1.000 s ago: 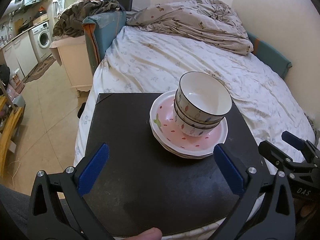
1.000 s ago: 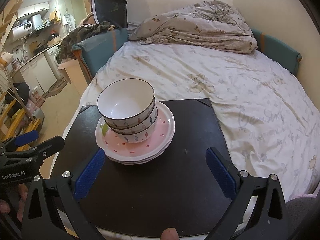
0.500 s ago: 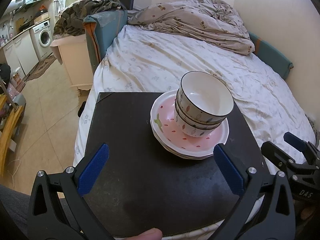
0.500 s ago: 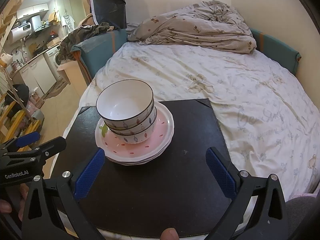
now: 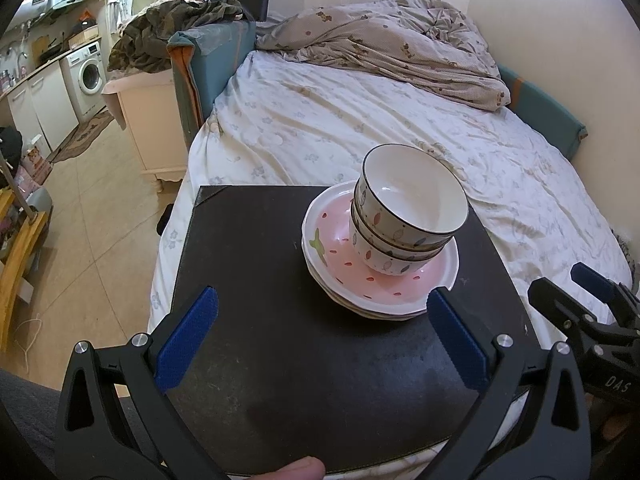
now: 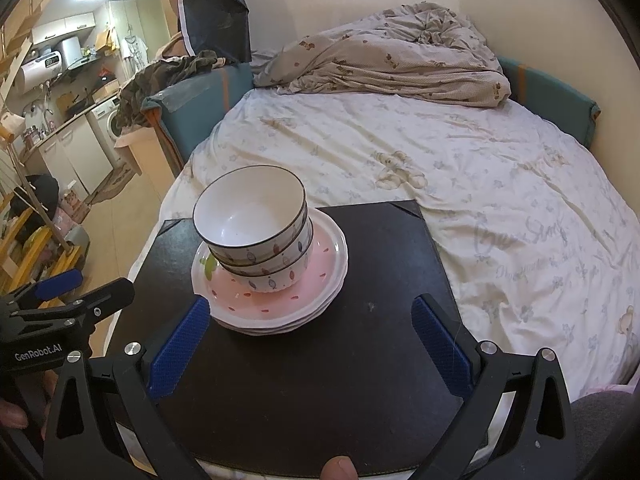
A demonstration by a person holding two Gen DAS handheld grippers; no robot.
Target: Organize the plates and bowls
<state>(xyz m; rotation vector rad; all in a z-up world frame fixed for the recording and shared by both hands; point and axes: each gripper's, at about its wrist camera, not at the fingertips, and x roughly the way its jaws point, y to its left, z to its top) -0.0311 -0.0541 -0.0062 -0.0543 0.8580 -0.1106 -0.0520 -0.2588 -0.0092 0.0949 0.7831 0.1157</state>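
Note:
Two white bowls (image 5: pixel 408 216) with dark rims and leaf prints sit nested on a stack of pink-centred white plates (image 5: pixel 352 280), on a black board (image 5: pixel 256 272). The bowls (image 6: pixel 256 232), plates (image 6: pixel 312 276) and board (image 6: pixel 372 344) also show in the right wrist view. My left gripper (image 5: pixel 320 332) is open and empty, near the board's front, short of the plates. My right gripper (image 6: pixel 310 336) is open and empty, just in front of the plates. Each gripper appears at the edge of the other's view: the right gripper (image 5: pixel 580 300) and the left gripper (image 6: pixel 72 288).
The board lies on the foot of a bed (image 5: pixel 360 120) with a rumpled duvet (image 5: pixel 384 52) at the far end. A teal bed frame (image 5: pixel 208 64) and a floor with kitchen units (image 5: pixel 60 92) lie to the left. A wall is on the right.
Both views have shifted only slightly; the left view has risen a touch. The dishes have not moved and both grippers stay open.

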